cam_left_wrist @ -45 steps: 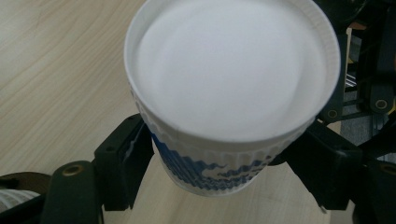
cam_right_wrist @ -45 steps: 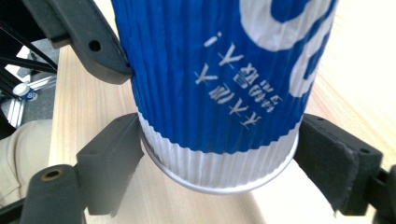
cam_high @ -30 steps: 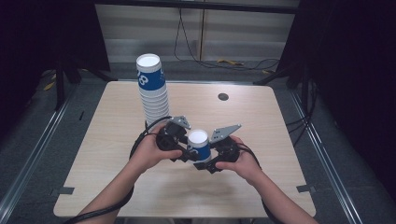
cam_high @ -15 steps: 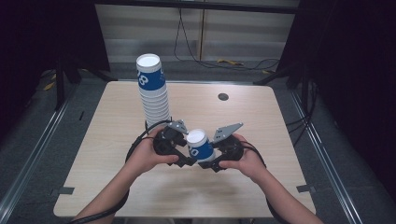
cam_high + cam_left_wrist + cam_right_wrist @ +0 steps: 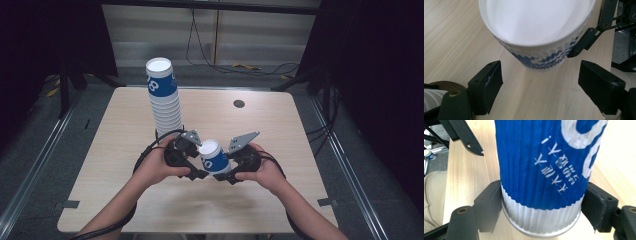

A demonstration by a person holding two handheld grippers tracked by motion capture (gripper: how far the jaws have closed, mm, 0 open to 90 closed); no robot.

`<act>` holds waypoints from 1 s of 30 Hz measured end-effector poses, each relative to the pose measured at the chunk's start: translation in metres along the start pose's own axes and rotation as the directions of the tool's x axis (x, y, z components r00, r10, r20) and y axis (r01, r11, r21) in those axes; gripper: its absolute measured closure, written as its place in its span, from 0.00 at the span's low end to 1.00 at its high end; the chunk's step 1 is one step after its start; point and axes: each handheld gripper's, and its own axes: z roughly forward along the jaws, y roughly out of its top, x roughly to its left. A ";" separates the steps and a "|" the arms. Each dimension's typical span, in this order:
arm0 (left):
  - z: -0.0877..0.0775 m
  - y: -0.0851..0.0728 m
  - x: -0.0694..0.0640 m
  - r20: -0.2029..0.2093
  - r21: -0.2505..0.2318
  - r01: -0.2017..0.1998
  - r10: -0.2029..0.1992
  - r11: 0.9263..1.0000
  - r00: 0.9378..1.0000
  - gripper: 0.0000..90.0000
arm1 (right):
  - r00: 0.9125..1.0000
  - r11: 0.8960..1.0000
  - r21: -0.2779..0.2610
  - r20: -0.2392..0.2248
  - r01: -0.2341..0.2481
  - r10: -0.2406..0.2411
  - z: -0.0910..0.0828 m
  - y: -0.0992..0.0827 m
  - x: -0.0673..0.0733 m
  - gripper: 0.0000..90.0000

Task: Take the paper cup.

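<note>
right gripper (image 5: 226, 172) pinches the single blue and white paper cup (image 5: 214, 156) near its base; in the right gripper view the two black pads press on both sides of the white ribbed bottom band of the cup (image 5: 549, 170). the cup is held above the wooden table (image 5: 280, 125), tilted, with its open mouth turned towards the left gripper (image 5: 196, 166). i think it is held low on the body so that the rim stays free for the other claw.

the left gripper has just been opening its jaws, and they now stand spread apart. in the left gripper view the cup (image 5: 536, 32) lies between and ahead of the pads, and neither pad touches it. it looks like a handover where the left side has let go, so the right side carries the cup alone.

behind the hands stands the tall stack of cups (image 5: 163, 97), leaning a little, near the back left part of the table. probably the single cup belongs to this stack, either taken from it or going onto it; i cannot tell which.
</note>
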 end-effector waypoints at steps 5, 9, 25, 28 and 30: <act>0.000 -0.002 0.000 -0.005 0.003 0.004 -0.004 1.000 1.000 0.22 | 1.000 1.000 0.000 0.000 -0.011 0.011 -0.001 -0.003 -0.002 0.26; -0.001 -0.003 0.000 -0.013 0.006 0.005 -0.004 1.000 1.000 0.22 | 1.000 1.000 0.004 0.002 -0.012 0.012 -0.003 -0.004 -0.003 0.26; 0.002 -0.011 0.001 -0.018 0.032 0.011 -0.011 0.999 1.000 0.22 | 1.000 0.999 0.044 0.009 0.000 -0.001 -0.007 -0.010 -0.003 0.26; 0.004 -0.011 -0.001 -0.018 0.043 0.011 -0.010 0.999 1.000 0.22 | 1.000 0.998 0.055 0.009 0.006 -0.007 -0.010 -0.009 -0.003 0.26; 0.005 -0.011 -0.001 -0.019 0.046 0.007 -0.006 0.999 1.000 0.22 | 1.000 0.998 0.060 0.010 0.011 -0.011 -0.010 -0.009 -0.004 0.26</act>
